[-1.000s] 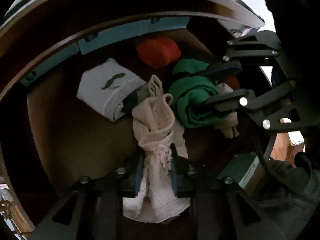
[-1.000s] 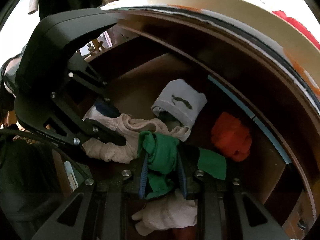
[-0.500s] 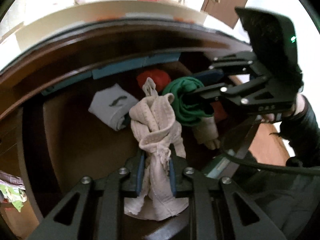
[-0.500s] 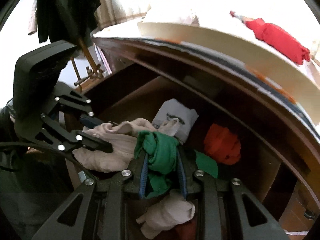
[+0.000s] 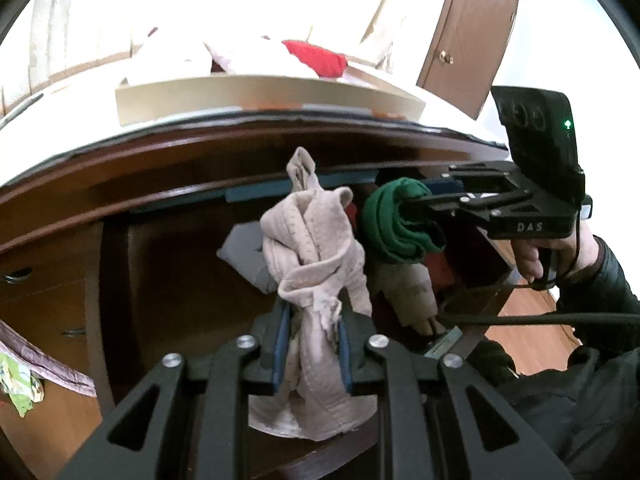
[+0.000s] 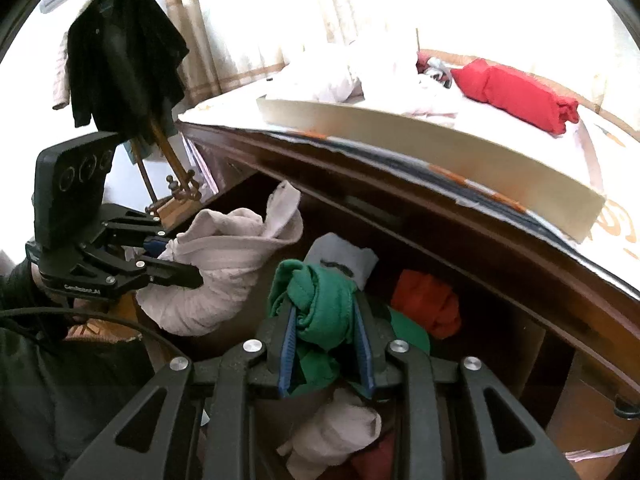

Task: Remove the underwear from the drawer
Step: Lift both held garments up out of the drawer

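My left gripper is shut on knotted beige underwear, held above the open wooden drawer. In the right wrist view that same gripper holds the beige bundle at the left. My right gripper is shut on rolled green underwear, also lifted over the drawer. From the left wrist view the right gripper shows at the right, with the green roll between its jaws. Still in the drawer lie a grey folded piece, an orange-red piece and a pale bundle.
A bed with a red pillow and a cream board lie beyond the dresser top. A coat rack with a dark jacket stands at the left. A brown door is at the far right. A person's hand holds the right gripper.
Both grippers rose out of the drawer with their garments and tilted up, so the bed and room now fill the upper view. The drawer contents look smaller and lower.
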{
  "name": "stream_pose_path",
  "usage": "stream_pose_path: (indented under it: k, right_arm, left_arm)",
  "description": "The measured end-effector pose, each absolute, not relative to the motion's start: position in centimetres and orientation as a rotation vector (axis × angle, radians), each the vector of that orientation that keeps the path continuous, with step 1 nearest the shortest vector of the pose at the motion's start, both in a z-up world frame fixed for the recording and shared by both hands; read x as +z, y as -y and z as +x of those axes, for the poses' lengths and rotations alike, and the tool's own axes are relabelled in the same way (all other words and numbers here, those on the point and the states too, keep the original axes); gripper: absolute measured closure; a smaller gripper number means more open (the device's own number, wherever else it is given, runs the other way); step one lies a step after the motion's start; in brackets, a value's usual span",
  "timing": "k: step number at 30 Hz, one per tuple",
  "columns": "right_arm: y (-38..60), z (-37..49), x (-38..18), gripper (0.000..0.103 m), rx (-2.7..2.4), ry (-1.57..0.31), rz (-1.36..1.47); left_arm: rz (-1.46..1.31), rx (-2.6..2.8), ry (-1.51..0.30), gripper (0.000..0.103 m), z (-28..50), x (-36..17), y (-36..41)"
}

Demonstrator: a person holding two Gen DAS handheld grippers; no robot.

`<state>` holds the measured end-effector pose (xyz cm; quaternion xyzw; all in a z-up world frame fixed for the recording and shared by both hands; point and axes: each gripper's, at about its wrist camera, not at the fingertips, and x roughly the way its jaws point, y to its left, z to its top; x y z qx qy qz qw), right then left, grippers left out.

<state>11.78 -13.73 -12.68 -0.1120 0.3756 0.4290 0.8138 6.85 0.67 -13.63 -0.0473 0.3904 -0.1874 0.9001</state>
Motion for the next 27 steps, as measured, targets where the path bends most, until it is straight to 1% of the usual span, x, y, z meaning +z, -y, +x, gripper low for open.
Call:
stream_pose_path:
  k: [10,27]
  right_arm:
    - [14.5,11.2,-12.0,0.075,0.914,-0.742,-0.194]
    - [16.2,10.7,-10.8,0.075,0.89,-0.692,-0.117]
  left_arm:
    - [-0.082,-0.372,-0.716,0.084,5.7,-12.7,-0.4]
    - [-0.097,-0.338,-0.582,0.084,3.7,-10.5,-0.9]
